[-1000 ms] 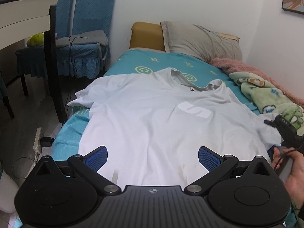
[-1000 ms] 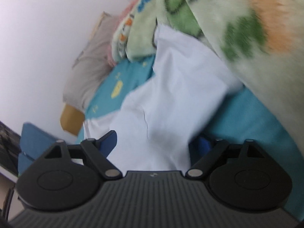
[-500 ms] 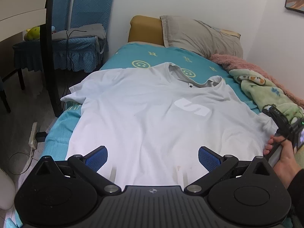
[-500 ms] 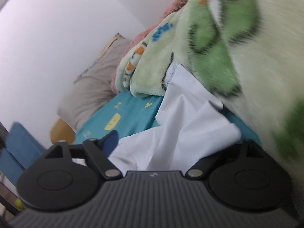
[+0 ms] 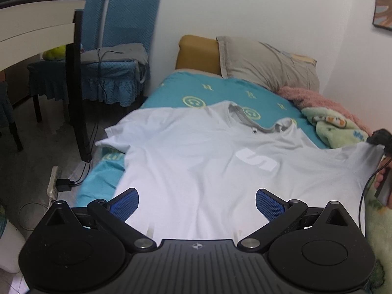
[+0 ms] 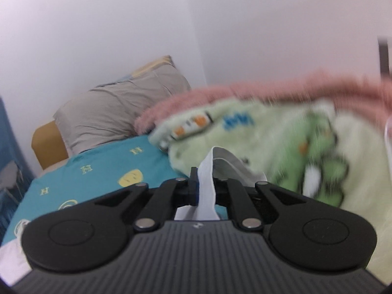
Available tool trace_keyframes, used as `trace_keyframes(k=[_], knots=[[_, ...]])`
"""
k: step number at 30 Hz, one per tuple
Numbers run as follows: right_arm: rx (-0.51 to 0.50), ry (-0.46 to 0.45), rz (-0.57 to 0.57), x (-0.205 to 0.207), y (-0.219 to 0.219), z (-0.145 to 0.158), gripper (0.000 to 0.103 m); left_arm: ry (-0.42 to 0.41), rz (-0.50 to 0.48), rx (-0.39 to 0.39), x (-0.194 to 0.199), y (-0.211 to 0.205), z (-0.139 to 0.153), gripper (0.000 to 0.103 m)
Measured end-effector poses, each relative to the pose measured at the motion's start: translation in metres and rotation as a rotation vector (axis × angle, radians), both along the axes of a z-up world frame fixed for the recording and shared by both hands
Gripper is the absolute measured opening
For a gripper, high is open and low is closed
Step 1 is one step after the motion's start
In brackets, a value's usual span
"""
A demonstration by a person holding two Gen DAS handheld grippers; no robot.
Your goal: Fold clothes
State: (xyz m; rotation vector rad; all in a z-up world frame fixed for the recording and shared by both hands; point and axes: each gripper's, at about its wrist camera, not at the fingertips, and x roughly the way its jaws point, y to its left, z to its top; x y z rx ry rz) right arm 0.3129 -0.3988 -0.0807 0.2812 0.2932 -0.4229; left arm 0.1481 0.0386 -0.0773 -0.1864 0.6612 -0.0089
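Note:
A white T-shirt (image 5: pixel 208 159) with a pale logo lies face up and spread out on the teal bed sheet (image 5: pixel 186 90). My left gripper (image 5: pixel 197 201) hovers open over the shirt's lower hem, its blue pads (image 5: pixel 125 202) wide apart with only flat cloth beneath them. At the right edge, my right gripper (image 5: pixel 378 139) is shut on the shirt's right sleeve and holds it raised off the bed. In the right wrist view the white sleeve (image 6: pixel 220 154) is pinched between the closed fingers of my right gripper (image 6: pixel 205 181).
A grey pillow (image 5: pixel 267 66) lies at the bed's head. A green patterned blanket (image 5: pixel 338 127) and a pink one (image 5: pixel 316 98) are bunched along the right wall. Blue chairs (image 5: pixel 115 49), a dark table leg (image 5: pixel 78 85) and a power strip (image 5: pixel 52 181) stand left of the bed.
My right gripper went from wide open around the sleeve to shut on it, rolled upright and rose, pulling the sleeve up. The left gripper rose slightly and stayed open.

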Motion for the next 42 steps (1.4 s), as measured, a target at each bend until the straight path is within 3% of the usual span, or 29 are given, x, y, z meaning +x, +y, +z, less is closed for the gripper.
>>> trace_keyframes(k=[5,8,10,16,18,21,26,27,29,30,36,42], knots=[[-0.210,-0.011,0.088,0.006,0.088,0.050,0.007,-0.030,0.054,-0.022,-0.007,0.025,0.015,0.103],[-0.369,0.006,0.189,0.018,0.157,0.054,0.007,-0.035,0.095,-0.058,-0.011,0.045,0.023,0.103],[-0.472,0.029,0.272,0.026,0.207,0.040,0.007,-0.041,0.124,-0.083,-0.014,0.061,0.026,0.103],[-0.590,0.141,0.497,0.051,0.330,-0.043,0.007,-0.012,0.199,-0.111,-0.011,0.094,0.020,0.103],[-0.612,0.184,0.546,0.060,0.359,-0.070,0.007,-0.001,0.208,-0.085,-0.006,0.098,0.016,0.103],[-0.577,0.212,0.540,0.074,0.366,-0.087,0.007,0.009,0.234,-0.067,0.002,0.104,0.009,0.103],[-0.507,0.208,0.551,0.078,0.357,-0.087,0.010,0.052,0.232,-0.136,0.013,0.111,-0.005,0.102],[-0.476,0.215,0.566,0.076,0.353,-0.085,0.017,0.054,0.226,-0.139,0.013,0.110,-0.006,0.102],[-0.391,0.227,0.605,0.069,0.343,-0.076,0.074,0.053,0.211,-0.130,0.013,0.106,-0.007,0.102],[-0.355,0.211,0.617,0.059,0.338,-0.068,0.083,0.052,0.203,-0.123,0.012,0.104,-0.007,0.102],[-0.095,0.142,0.616,-0.018,0.291,-0.012,0.085,0.010,0.156,-0.086,-0.002,0.088,0.000,0.102],[0.068,0.134,0.525,-0.143,0.220,0.039,0.085,0.004,0.055,-0.071,-0.021,0.060,0.003,0.101]])
